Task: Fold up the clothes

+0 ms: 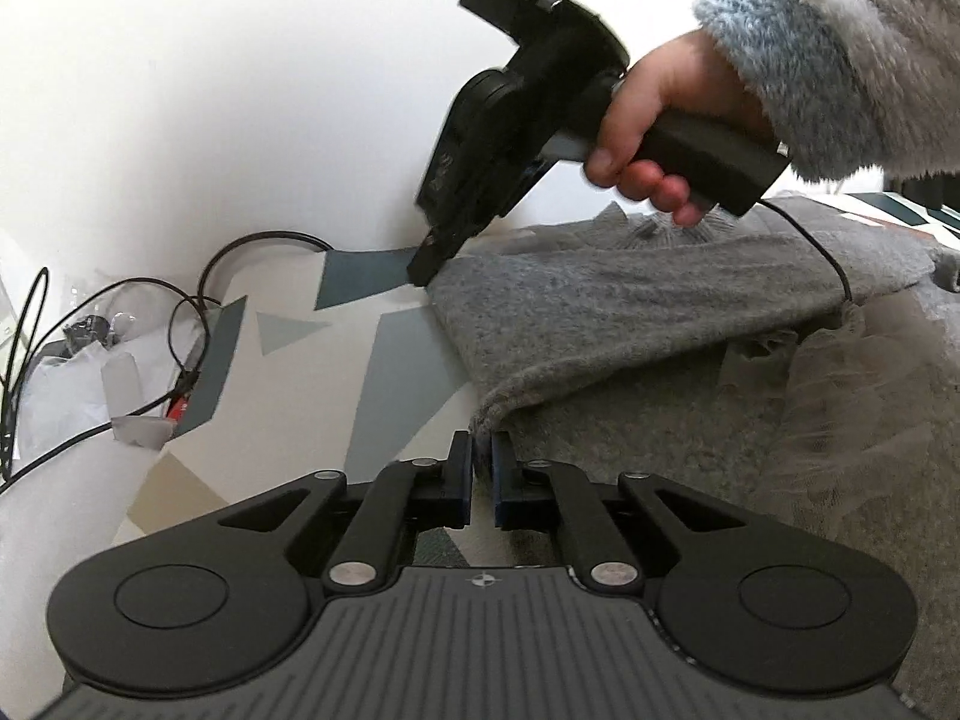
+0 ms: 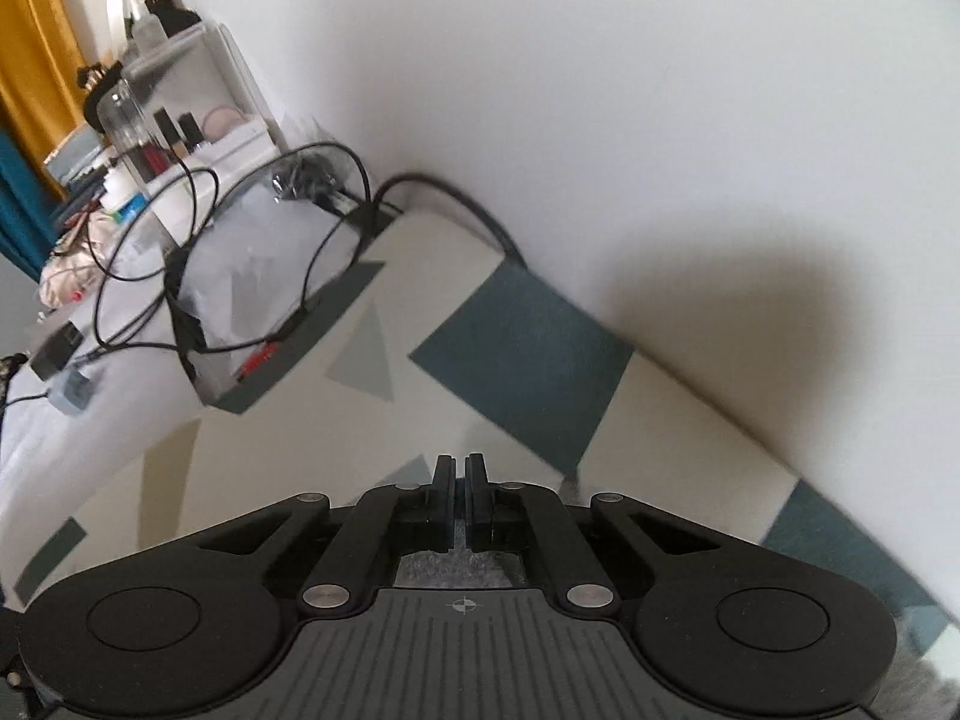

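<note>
Both claws were clamped on the sweater (image 1: 630, 306), left claw (image 1: 480, 468) at its near corner, right claw (image 1: 423, 273) at its far one

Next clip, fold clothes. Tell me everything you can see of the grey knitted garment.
The grey knitted garment looks like soft, fuzzy wool. It lies on a patterned cover with grey and teal shapes, one layer turned over another, with a sheer pale fabric at its right. The left gripper is shut on its near corner; the right gripper, held in a hand, meets its far edge, with grey fabric between its pads in the right wrist view.
</note>
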A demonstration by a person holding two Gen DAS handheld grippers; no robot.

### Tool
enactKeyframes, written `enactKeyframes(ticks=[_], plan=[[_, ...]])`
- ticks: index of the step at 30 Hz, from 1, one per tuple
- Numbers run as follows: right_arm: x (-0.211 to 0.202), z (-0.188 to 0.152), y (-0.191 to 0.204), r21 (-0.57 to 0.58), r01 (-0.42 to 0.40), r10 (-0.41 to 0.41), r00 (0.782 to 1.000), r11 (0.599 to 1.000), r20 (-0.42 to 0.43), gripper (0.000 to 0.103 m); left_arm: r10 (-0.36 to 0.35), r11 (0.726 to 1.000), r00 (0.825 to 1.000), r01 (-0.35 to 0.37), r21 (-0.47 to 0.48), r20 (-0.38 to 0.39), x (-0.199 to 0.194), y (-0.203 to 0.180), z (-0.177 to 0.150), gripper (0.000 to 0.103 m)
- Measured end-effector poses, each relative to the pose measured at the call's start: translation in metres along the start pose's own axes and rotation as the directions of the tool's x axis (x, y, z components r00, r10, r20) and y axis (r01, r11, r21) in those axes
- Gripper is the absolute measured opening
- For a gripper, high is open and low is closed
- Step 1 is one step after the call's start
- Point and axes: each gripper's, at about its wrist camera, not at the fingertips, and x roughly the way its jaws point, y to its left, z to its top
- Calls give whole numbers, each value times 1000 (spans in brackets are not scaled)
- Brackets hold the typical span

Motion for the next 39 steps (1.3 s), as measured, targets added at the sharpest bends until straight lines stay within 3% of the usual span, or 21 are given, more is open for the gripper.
enactKeyframes(ticks=[1, 2, 3, 4, 5, 8, 11, 14, 18, 20, 22, 25, 28, 30, 32, 33, 34, 36, 37, 38, 39], plan=[[2, -1, 2, 25, 36, -36, 999, 999, 16, 12, 6, 1000, 1000, -6, -7, -9, -2, 2, 1, 15], [-2, -3, 2, 57, 60, -63, 997, 997, 43, 34, 12, 1000, 1000, -12, -13, -18, -4, 3, 3, 28], [-6, -6, 2, 92, 79, -86, 994, 993, 73, 47, 18, 1000, 1000, -18, -22, -26, -7, 5, 4, 45], [-15, -8, 1, 133, 92, -108, 987, 987, 116, 67, 20, 999, 999, -21, -35, -28, -13, 8, 4, 54], [-30, -11, 0, 177, 102, -133, 976, 979, 172, 74, 17, 999, 1000, -18, -49, -25, -20, 10, 5, 65], [-82, -37, -2, 301, 121, -211, 934, 946, 288, 89, 5, 996, 1000, -8, -93, -30, -46, 17, 3, 82], [-140, -88, -7, 447, 79, -261, 895, 891, 362, 102, -40, 986, 998, 32, -161, -45, -68, 24, 0, 88], [-196, -159, -7, 615, 56, -342, 869, 786, 358, 102, -121, 969, 991, 106, -221, -55, -84, 26, -4, 93], [-267, -274, 7, 804, 76, -497, 819, 590, 288, 102, -234, 948, 967, 205, -244, -99, -91, 19, -15, 93], [-293, -330, 23, 863, 121, -573, 791, 491, 215, 102, -279, 938, 949, 237, -252, -144, -91, 15, -24, 93], [-303, -369, 42, 876, 207, -619, 775, 436, 125, 101, -311, 930, 933, 259, -262, -181, -93, 11, -32, 93], [-309, -407, 72, 822, 383, -685, 729, 421, 11, 99, -333, 924, 918, 272, -269, -214, -100, 7, -42, 93], [-308, -424, 89, 770, 487, -724, 688, 413, -47, 99, -336, 922, 912, 268, -279, -235, -109, 5, -50, 93], [-302, -431, 93, 753, 507, -705, 704, 420, -81, 96, -334, 923, 910, 263, -280, -245, -115, 1, -55, 93], [-293, -435, 92, 758, 483, -663, 743, 438, -90, 79, -320, 931, 914, 254, -261, -249, -121, -4, -59, 93], [-291, -438, 93, 758, 480, -654, 750, 441, -95, 77, -303, 939, 919, 244, -241, -252, -124, -7, -61, 92], [-290, -438, 95, 753, 479, -652, 753, 451, -89, 68, -280, 949, 926, 228, -216, -254, -127, -11, -63, 89], [-290, -438, 100, 739, 477, -649, 758, 476, -71, 50, -205, 973, 945, 168, -160, -254, -133, -17, -66, 62], [-289, -438, 101, 730, 472, -640, 765, 494, -62, 30, -175, 979, 953, 142, -145, -249, -136, -19, -67, 54], [-290, -438, 102, 721, 467, -629, 776, 511, -57, 16, -176, 978, 954, 142, -153, -241, -139, -18, -67, 35], [-290, -439, 103, 713, 462, -616, 786, 527, -53, 14, -175, 977, 954, 137, -165, -244, -140, -18, -66, 26]])
